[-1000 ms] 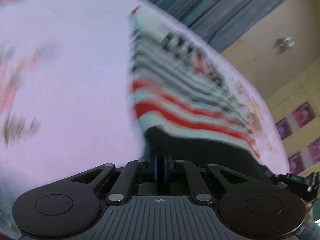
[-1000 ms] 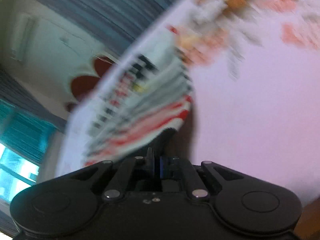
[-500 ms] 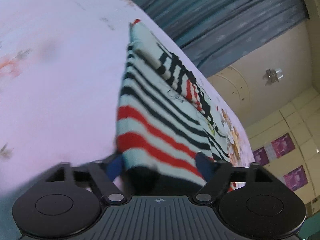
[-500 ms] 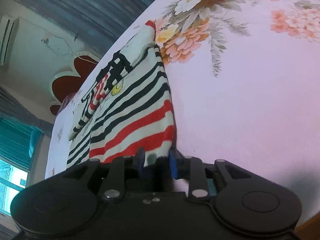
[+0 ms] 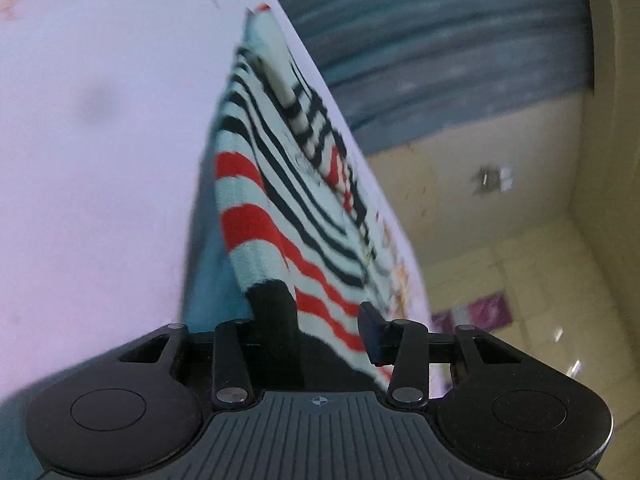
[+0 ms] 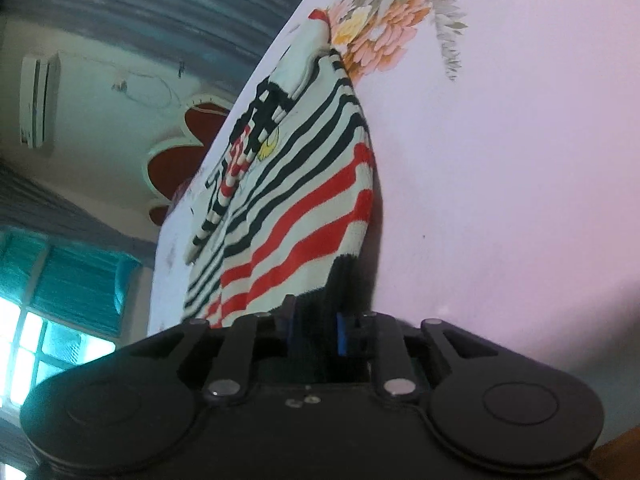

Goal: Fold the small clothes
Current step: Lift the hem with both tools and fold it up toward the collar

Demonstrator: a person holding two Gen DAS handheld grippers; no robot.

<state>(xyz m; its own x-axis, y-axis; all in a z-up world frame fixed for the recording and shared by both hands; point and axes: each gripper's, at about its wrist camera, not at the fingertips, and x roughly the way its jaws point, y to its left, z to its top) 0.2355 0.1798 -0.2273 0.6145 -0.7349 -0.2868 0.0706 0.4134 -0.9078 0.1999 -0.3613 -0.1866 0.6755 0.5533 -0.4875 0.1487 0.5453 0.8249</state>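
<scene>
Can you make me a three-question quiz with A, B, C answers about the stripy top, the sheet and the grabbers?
1. Where does the stripy top lie?
A. on the flowered sheet
B. on a chair
C. in a basket

2. Which stripe colours does it have?
A. green and yellow
B. black and red on white
C. blue only

3. What sits between the right gripper fingers?
A. nothing
B. a spoon
C. the top's black hem

Answers:
1 A, the top is spread over the pink flowered sheet.
2 B, black stripes higher up and red ones near the hem.
3 C, the black hem runs between the blue pads as its jaws are closing. The left gripper is closing too, with hem between its fingers.
</scene>
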